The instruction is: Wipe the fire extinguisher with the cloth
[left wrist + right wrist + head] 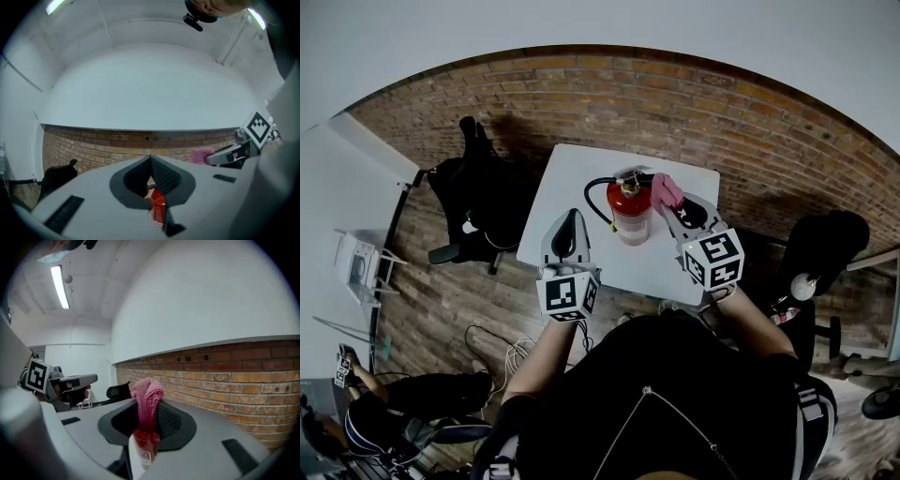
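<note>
1. Head view: one extinguisher (630, 214) stands mid-frame on the table (572, 169). The right gripper (673, 208), just right of its top, grips the one cloth (666, 190). The left gripper (570, 223) sits to its left, apart from it.
2. Left gripper view: jaws together, nothing between them; the extinguisher shows low at centre, beyond them.
3. Right gripper view: jaws pinched on the cloth at centre, with the extinguisher directly below.

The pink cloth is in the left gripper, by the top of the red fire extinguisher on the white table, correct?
No: the right gripper holds the pink cloth, by the top of the red fire extinguisher on the white table. The right gripper view shows it.
</note>
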Tool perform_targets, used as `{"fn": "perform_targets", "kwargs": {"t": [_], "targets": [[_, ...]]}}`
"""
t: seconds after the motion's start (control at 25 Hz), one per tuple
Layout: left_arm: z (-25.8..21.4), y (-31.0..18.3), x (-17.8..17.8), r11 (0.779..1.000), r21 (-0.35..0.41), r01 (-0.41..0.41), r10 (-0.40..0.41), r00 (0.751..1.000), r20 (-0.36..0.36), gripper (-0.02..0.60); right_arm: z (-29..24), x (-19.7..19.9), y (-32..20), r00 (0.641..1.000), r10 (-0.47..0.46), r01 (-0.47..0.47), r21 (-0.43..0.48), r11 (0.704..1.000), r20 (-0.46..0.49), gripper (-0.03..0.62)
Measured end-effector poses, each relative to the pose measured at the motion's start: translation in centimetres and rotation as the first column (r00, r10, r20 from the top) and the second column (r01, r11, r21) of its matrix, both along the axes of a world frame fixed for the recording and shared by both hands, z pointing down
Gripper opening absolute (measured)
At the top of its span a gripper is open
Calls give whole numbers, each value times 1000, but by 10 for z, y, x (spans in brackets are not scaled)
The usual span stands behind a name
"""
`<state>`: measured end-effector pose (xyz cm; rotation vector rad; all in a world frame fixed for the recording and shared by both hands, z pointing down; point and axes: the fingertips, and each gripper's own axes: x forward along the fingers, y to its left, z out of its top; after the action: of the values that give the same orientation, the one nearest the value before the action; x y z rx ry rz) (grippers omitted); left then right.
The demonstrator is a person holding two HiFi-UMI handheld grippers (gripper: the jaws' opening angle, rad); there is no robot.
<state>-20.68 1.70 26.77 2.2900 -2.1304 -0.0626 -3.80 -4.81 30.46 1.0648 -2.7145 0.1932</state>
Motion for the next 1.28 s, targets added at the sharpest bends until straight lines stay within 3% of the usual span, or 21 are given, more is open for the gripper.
{"fn": "perform_targets", "kwargs": {"t": [0.36,0.68,0.96,1.28], "targets": [[15,4,-1,1000,-10,-26,26,999,-20,11,6,-4,13,1000,13,-13,-5,1000,-15,104],[28,-16,25,999,-38,-13,13,1000,-7,11,16,29,-13,1000,-1,1,-26,1000,4,104],[39,-52,62,995,-57,85,-86,996,-23,11,27,76,-68,996,-93,93,-64,994,9,104],[54,-77,96,972,-75,222,-224,974,-20,11,56,102,-131,975,-219,223,-145,964,42,104]]}}
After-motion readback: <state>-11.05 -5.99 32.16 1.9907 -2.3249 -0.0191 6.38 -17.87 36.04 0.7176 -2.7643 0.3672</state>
